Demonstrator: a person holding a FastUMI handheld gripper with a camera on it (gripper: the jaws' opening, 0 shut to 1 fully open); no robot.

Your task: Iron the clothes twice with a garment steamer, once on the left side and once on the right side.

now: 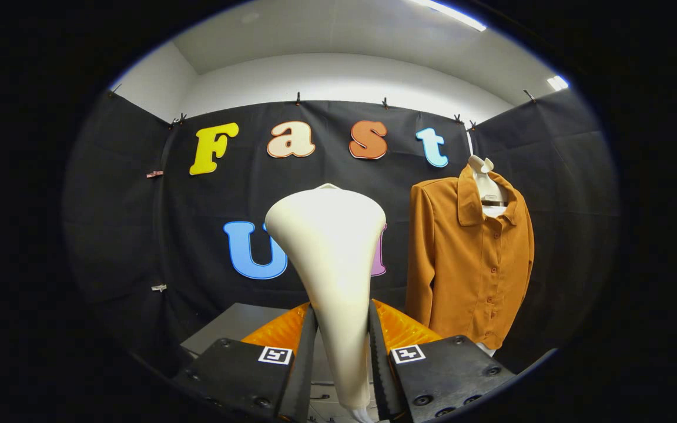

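Gripper (341, 352) fingers are clamped on the neck of the cream garment steamer (329, 252), held upright. The orange shirt (468, 264) hangs beyond them, to their right.

I've got the cream-white, smooth plastic garment steamer (331, 258) upright between my fingers (302, 358), both pressing on its narrow handle, its wide fan-shaped head flaring up above them. Beyond and off to the right hangs the rust-orange, long-sleeved button-up shirt (469, 258), collar open, front facing me, draped straight down on a white hanger form, well apart from the steamer.
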